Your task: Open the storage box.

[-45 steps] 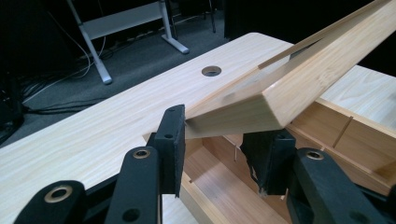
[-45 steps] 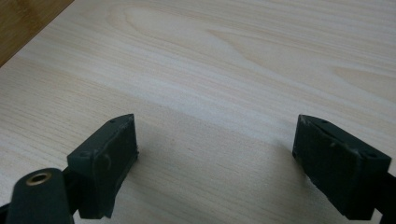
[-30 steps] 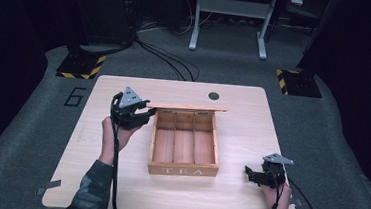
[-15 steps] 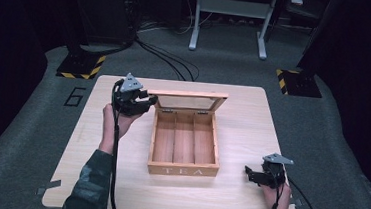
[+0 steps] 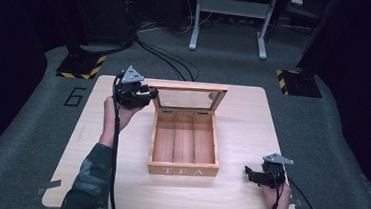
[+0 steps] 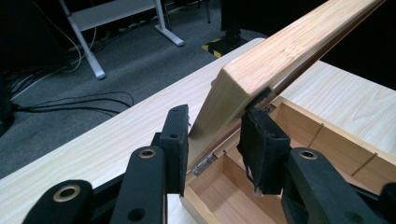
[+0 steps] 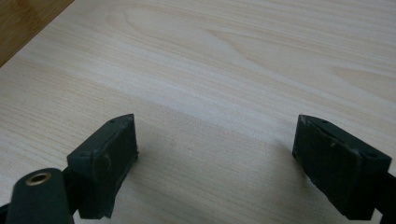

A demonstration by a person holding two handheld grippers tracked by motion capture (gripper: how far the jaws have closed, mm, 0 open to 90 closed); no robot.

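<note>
One wooden tea box (image 5: pixel 185 144) on the table (image 5: pixel 242 119), three compartments inside, one glass-paned lid (image 5: pixel 189 97). Two grippers: left gripper (image 5: pixel 146 95), right gripper (image 5: pixel 250 174). Two hazard-striped floor plates (image 5: pixel 81 66).

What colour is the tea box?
Light natural wood; the tea box shows best in the high view.

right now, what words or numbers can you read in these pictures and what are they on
"TEA" – on the front wall of the wooden tea box.
"6" – a large numeral on the grey floor, left of the table.
No other text is readable in any view.
</note>
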